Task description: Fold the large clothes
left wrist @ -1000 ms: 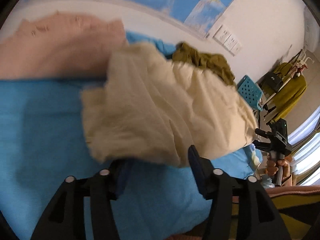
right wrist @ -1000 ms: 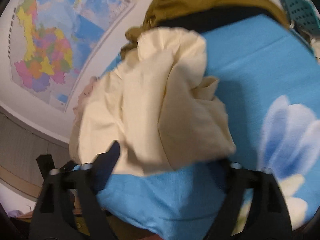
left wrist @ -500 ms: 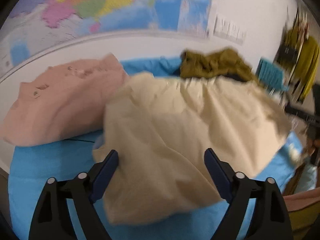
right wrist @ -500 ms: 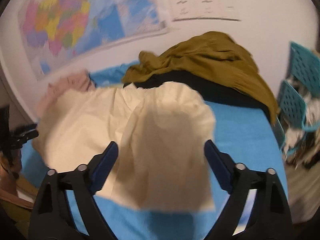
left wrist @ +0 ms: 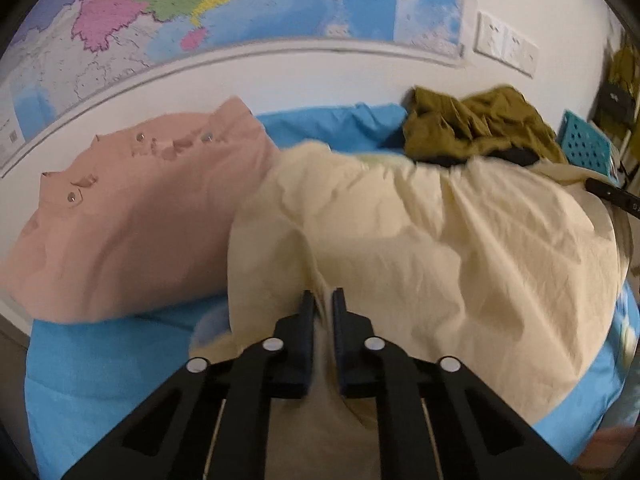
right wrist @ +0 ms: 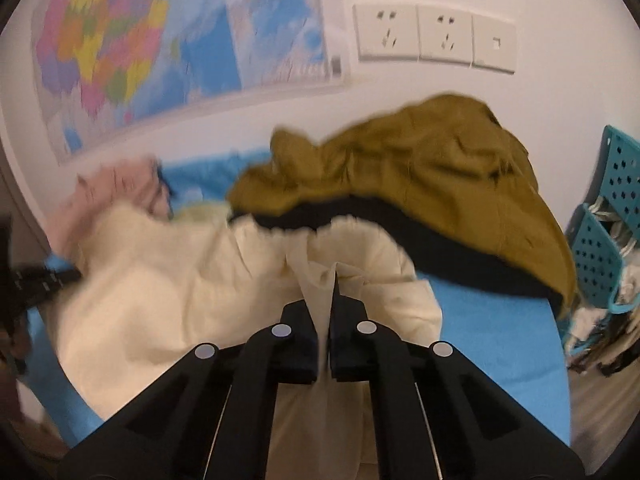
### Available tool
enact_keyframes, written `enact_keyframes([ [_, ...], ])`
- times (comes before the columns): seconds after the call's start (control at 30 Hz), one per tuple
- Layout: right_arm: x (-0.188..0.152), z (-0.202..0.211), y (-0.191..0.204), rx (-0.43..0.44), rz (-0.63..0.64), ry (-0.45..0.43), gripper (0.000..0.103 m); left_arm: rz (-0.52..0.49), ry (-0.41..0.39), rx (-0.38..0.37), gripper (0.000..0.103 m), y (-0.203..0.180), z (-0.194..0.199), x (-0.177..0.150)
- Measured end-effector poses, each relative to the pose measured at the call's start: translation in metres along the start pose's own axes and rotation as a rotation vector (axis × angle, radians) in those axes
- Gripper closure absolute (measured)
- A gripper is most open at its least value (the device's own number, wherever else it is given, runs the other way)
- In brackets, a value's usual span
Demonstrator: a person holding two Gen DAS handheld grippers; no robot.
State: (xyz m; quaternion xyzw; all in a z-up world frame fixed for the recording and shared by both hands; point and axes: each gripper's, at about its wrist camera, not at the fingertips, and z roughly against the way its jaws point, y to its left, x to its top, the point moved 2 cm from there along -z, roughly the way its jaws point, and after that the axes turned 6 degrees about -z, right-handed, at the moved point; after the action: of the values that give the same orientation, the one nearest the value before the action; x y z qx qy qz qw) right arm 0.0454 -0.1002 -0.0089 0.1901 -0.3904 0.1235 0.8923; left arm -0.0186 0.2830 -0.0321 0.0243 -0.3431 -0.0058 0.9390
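Note:
A large cream garment (left wrist: pixel 420 248) lies bunched on the blue bed cover (left wrist: pixel 100 364). My left gripper (left wrist: pixel 323 300) is shut on a pinched fold at its near edge. In the right wrist view the same cream garment (right wrist: pixel 168 280) spreads to the left, and my right gripper (right wrist: pixel 330 284) is shut on another fold of it, the cloth running down between the two fingers. The other gripper's black frame (right wrist: pixel 36 284) shows at the left edge of that view.
A pink garment (left wrist: pixel 132 216) lies left of the cream one. An olive garment (right wrist: pixel 420 168) over dark cloth is heaped at the back by the wall. A teal perforated basket (right wrist: pixel 600 232) stands to the right. A wall map (left wrist: pixel 240 4) and sockets (right wrist: pixel 432 38) hang behind.
Both grippers stood wide open around the cream garment's edge; now each has shut on a fold of it. Both views have swung up toward the wall.

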Motion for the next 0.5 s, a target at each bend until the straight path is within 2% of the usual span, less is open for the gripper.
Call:
enact_keyframes([
  [0.1,0.009,-0.017,0.005,-0.023,0.025,-0.006,0.1,0.026,0.0,0.015,0.097,0.002,-0.008,0.007],
  [0.17,0.003,-0.038,0.008,-0.029,0.06,0.052,0.1,0.02,0.025,0.029,0.093,-0.001,-0.012,0.004],
  [0.23,-0.007,-0.05,0.007,-0.034,0.067,0.105,0.099,-0.021,0.009,0.049,0.088,-0.009,-0.005,0.0],
  [0.27,-0.014,-0.058,0.004,-0.027,0.074,0.154,0.098,-0.028,0.002,0.049,0.077,-0.01,-0.001,-0.001],
  [0.33,-0.022,-0.059,-0.002,-0.016,0.059,0.181,0.096,-0.043,-0.021,-0.011,0.06,-0.015,0.011,0.001],
  [0.43,-0.019,-0.046,-0.007,0.013,0.026,0.176,0.081,-0.09,-0.057,-0.023,0.052,-0.027,0.022,0.007],
  [0.47,-0.013,-0.037,-0.009,0.04,0.004,0.154,0.068,-0.107,-0.064,-0.061,0.049,-0.034,0.024,0.01],
  [0.5,-0.007,-0.028,-0.01,0.064,-0.014,0.129,0.05,-0.114,-0.063,-0.096,0.048,-0.04,0.023,0.012],
])
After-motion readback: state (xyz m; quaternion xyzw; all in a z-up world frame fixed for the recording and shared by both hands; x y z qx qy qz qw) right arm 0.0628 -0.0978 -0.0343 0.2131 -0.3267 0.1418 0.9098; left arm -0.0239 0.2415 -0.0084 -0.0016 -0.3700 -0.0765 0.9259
